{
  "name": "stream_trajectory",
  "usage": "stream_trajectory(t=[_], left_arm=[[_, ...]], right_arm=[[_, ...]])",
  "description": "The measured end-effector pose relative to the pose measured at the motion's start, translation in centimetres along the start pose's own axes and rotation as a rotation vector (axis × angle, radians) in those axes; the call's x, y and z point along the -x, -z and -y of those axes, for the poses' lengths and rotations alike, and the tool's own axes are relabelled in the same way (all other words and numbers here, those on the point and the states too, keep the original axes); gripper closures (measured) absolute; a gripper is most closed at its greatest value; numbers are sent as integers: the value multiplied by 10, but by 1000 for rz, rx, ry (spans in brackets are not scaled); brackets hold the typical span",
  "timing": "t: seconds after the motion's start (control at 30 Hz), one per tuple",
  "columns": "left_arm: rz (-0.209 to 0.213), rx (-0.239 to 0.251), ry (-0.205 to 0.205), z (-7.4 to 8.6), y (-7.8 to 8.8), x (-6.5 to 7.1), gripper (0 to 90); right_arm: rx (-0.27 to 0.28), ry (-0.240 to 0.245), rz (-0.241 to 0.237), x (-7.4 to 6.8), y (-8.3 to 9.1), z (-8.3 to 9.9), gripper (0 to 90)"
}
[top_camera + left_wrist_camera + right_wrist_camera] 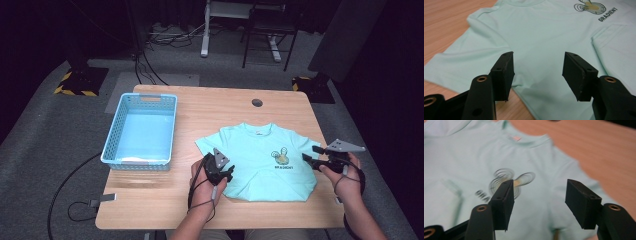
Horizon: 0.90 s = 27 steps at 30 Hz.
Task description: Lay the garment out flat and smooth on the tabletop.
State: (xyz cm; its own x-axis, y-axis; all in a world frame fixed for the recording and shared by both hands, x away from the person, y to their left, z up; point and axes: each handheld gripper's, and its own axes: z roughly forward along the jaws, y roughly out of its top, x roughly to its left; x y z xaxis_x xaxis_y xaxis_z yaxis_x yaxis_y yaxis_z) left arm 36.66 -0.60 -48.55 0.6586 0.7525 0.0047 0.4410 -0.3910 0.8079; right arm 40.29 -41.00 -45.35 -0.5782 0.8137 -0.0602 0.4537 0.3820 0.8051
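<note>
Mint shirt (260,160): one (folded); one basket (141,131); two open grippers.

Both forearms reach forward, the left gripper (226,172) and right gripper (311,154) each held with jaws spread apart.

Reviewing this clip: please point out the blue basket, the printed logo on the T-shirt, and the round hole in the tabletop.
blue basket (113,141): high view, on its left lattice wall.
printed logo (283,158): high view, on the yellow-green emblem on the shirt's chest.
round hole (257,102): high view, at the middle of the dark opening near the table's far edge.
</note>
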Motion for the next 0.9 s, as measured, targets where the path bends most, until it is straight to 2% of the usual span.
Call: stream_trajectory(t=[0.07, 0.17, 0.3, 0.33, 0.37, 0.57, 0.67, 0.73, 0.83, 0.9], left_arm=[[23, -19, -28, -1, -7, 4, 425], [41, -56, -55, -2, -18, 7, 427], [31, -111, -78, 1, -28, 5, 447], [41, -103, -58, 2, -30, 3, 452], [42, -106, -41, 1, -31, 1, 453], [1, -104, -35, -10, -46, -22, 454], [-12, -92, -43, -18, -56, -34, 458], [-14, -79, -26, -22, -56, -37, 453], [-19, -44, -16, -23, -46, -35, 442], [-10, -41, -17, -21, -41, -32, 437]], right_arm=[[-47, 35, -57, -11, -6, 5, 403], [-99, 63, -108, -22, -14, 15, 403], [-156, 63, -138, -27, -28, 26, 403], [-165, 61, -138, -28, -31, 28, 394], [-152, 39, -138, -27, -34, 28, 392], [-129, 11, -106, -20, -50, 19, 401], [-111, -17, -82, -10, -66, 10, 401], [-111, -24, -73, -8, -70, 3, 403], [-67, -4, -120, -18, -65, -8, 417], [-66, 27, -156, -29, -64, -13, 417]])
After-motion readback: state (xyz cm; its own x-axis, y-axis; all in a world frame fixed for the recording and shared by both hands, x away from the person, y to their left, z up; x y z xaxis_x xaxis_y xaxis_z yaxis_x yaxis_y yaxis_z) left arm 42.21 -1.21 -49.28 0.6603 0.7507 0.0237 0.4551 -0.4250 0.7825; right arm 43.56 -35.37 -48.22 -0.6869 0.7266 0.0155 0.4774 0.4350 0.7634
